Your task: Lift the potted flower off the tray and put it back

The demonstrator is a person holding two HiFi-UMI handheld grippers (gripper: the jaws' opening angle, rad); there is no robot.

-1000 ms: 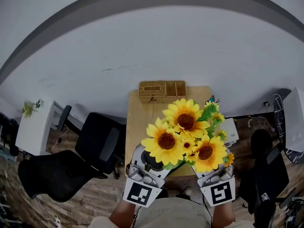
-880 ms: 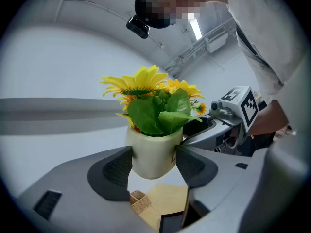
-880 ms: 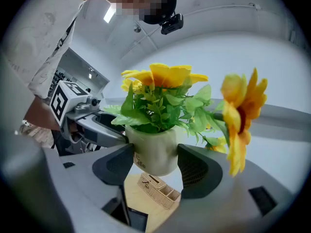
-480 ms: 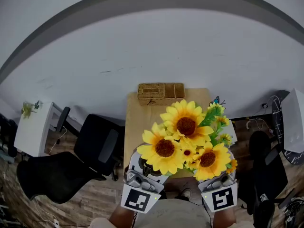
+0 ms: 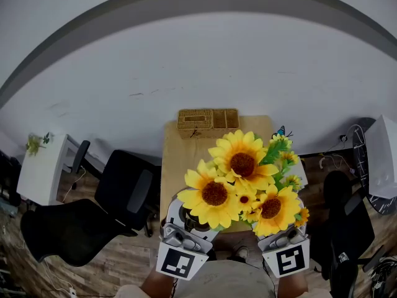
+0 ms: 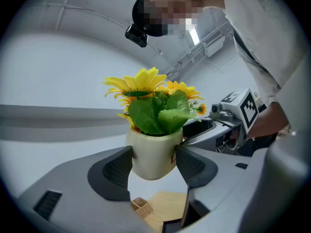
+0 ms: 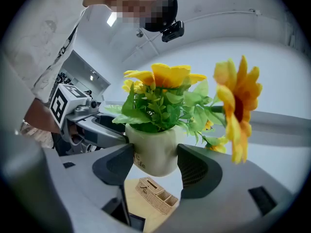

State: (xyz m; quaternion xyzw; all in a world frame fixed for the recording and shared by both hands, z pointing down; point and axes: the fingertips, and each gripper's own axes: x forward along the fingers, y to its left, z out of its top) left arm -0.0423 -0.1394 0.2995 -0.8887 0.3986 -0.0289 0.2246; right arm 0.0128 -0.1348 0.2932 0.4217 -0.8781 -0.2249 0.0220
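Note:
The potted flower is a bunch of yellow sunflowers in a small cream pot. It hangs high above the wooden table, close under the head camera. My left gripper and my right gripper each press the pot from opposite sides. In the left gripper view the dark pads touch the pot's walls. The right gripper view shows the same pot clamped between its pads. The blooms hide the pot and the table's near half in the head view; no tray shows.
A wicker basket stands at the table's far end, below the lifted pot. Black office chairs and a white desk are on the left. Another chair and a white object lie right of the table.
The flowers and both grippers came a little nearer the head camera and shifted slightly left a second ago. Over the last half second they hardly moved.

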